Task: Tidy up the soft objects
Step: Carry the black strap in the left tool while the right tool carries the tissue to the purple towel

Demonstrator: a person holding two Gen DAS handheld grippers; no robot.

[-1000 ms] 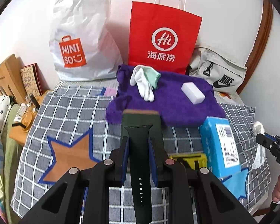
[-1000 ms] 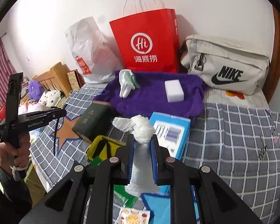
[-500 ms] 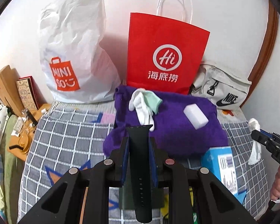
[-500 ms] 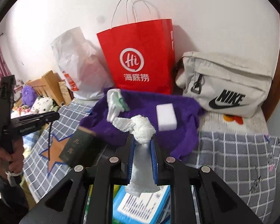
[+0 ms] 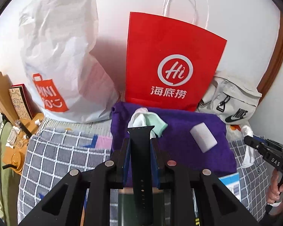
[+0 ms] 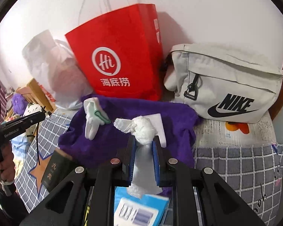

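Note:
A purple towel (image 5: 181, 131) (image 6: 122, 116) is spread on the checked bedcover in front of a red paper bag. White and mint socks (image 5: 149, 120) (image 6: 93, 116) and a white sponge block (image 5: 202, 140) (image 6: 158, 126) lie on it. My left gripper (image 5: 140, 141) is shut on a black watch strap (image 5: 141, 160) that hangs between its fingers, at the towel's near edge. My right gripper (image 6: 144, 141) is shut on a crumpled white tissue wad (image 6: 142, 130), over the towel's near edge; it also shows at the left wrist view's right edge (image 5: 254, 143).
Against the wall stand a white MINISO bag (image 5: 64, 64), the red paper bag (image 5: 169, 66) (image 6: 120, 56) and a grey Nike bag (image 6: 228, 82). A blue box (image 6: 139, 207) and a dark green book (image 6: 54, 169) lie near. A wooden bedside stand (image 5: 18, 128) is left.
Both grippers moved forward toward the purple towel and the bags, which now look larger. The strap and the tissue stayed gripped. The blue box and the book slid under the frames.

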